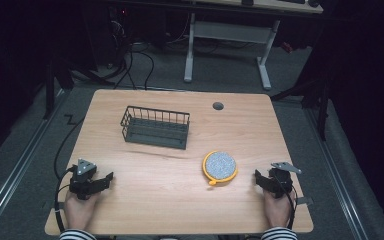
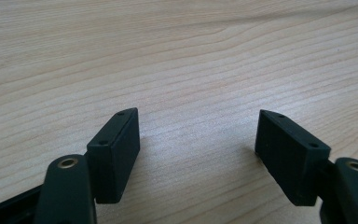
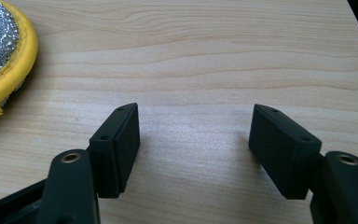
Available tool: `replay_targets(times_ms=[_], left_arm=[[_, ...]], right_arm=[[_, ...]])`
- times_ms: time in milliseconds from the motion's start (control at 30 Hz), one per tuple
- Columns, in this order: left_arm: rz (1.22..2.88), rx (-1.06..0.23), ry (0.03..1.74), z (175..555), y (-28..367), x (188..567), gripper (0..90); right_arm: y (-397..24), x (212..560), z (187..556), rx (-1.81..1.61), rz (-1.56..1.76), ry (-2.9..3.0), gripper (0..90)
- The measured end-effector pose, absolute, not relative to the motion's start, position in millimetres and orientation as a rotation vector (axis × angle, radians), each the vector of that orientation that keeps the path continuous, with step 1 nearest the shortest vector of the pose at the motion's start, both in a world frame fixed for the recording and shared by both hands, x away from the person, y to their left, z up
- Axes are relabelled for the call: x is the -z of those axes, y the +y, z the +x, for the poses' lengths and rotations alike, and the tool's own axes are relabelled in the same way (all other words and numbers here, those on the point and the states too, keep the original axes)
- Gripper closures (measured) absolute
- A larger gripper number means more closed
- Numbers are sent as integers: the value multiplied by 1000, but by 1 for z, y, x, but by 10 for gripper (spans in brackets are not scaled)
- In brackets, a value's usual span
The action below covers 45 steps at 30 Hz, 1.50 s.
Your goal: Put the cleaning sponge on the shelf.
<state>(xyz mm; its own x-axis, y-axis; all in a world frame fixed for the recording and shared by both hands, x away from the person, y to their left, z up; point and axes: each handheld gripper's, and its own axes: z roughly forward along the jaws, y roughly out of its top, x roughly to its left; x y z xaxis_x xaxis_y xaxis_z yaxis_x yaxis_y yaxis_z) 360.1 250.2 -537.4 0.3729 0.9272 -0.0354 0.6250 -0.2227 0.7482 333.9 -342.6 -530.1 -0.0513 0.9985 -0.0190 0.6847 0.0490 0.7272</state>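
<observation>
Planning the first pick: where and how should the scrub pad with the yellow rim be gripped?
Probably by the yellow rim on its right edge, coming in low from the right with the right gripper, which sits open beside it. The scrub pad lies flat on the table, so a top-down pinch has little to close on; the small tab at its near-left edge is another option.

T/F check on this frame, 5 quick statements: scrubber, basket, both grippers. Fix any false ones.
1. The round scrubber lies inside the wire basket. False: it lies on the table, apart from the basket.
2. The left gripper is open with nothing between its jaws. True.
3. The right gripper is shut on the scrubber. False: it is open, and the scrubber lies off to its side.
4. The basket is empty. True.
5. The scrubber lies nearer the left gripper. False: it is nearer the right one.
</observation>
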Motion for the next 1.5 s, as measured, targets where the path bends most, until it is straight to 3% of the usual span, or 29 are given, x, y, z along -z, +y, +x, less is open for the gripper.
replay_targets(times_ms=[667, 933, 1500], left_arm=[[1964, -568, 1332, 361, 248, 537, 288], [1907, -578, 1404, 362, 250, 537, 296], [1844, -459, 1406, 375, 255, 510, 349]], right_arm=[[-341, 530, 334, -763, 1671, 1826, 301], [-341, 530, 334, -770, 1663, 1833, 295], [-341, 530, 334, -769, 1656, 1840, 294]])
